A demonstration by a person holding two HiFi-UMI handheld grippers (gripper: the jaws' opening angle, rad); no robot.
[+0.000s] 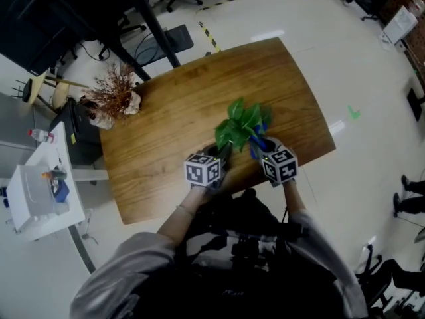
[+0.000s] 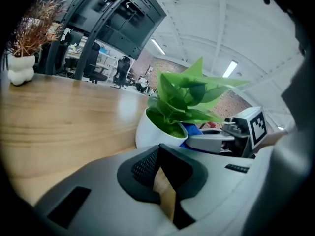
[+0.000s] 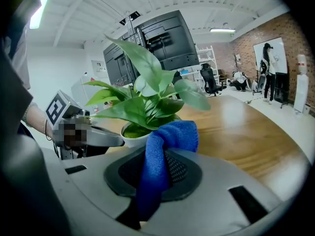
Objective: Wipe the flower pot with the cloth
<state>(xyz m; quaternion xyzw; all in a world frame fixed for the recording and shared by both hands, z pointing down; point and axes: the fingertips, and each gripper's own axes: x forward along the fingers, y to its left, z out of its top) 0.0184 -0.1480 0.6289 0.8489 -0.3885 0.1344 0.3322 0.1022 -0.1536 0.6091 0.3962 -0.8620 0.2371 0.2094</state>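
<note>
Flower pot (image 2: 153, 130) stands straight up on the wooden bench (image 2: 64, 117), between the two grippers. It is white and round, with big green leaves (image 3: 142, 77). Right gripper (image 3: 155, 181) pinches the blue cloth (image 3: 160, 154) near the pot. Left gripper (image 2: 165, 193) is empty, jaws a little apart.

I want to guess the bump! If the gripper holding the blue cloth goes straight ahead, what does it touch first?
Probably the white flower pot. It sits right ahead of the right gripper, so the blue cloth poking from its shut jaws would touch the pot first, under the green leaves.
</note>
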